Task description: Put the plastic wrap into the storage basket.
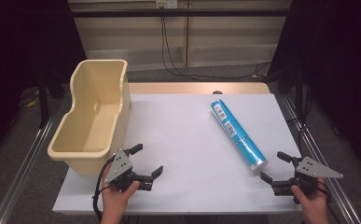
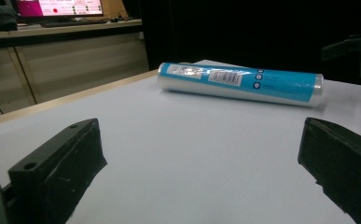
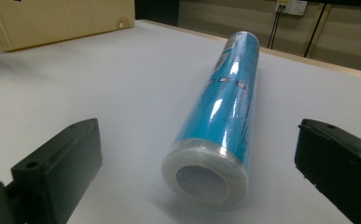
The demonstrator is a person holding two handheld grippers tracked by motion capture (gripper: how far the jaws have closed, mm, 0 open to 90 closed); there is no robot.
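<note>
A blue plastic-wrapped roll (image 1: 237, 134) lies slantwise on the white table top, right of centre. A cream plastic bin (image 1: 93, 116) stands at the table's left edge. My left gripper (image 1: 146, 161) rests near the front left beside the bin, jaws wide open and nothing between them; in the left gripper view the roll (image 2: 240, 83) lies well ahead. My right gripper (image 1: 275, 166) sits at the front right, open, just short of the roll's near end. In the right gripper view that end (image 3: 206, 175) faces me between the spread jaws, touching neither.
The white table top (image 1: 183, 140) has a wooden strip along its far edge. Metal rails run down both sides of the table. Cables hang at the back wall. The bin's side (image 3: 57, 21) shows far left in the right gripper view.
</note>
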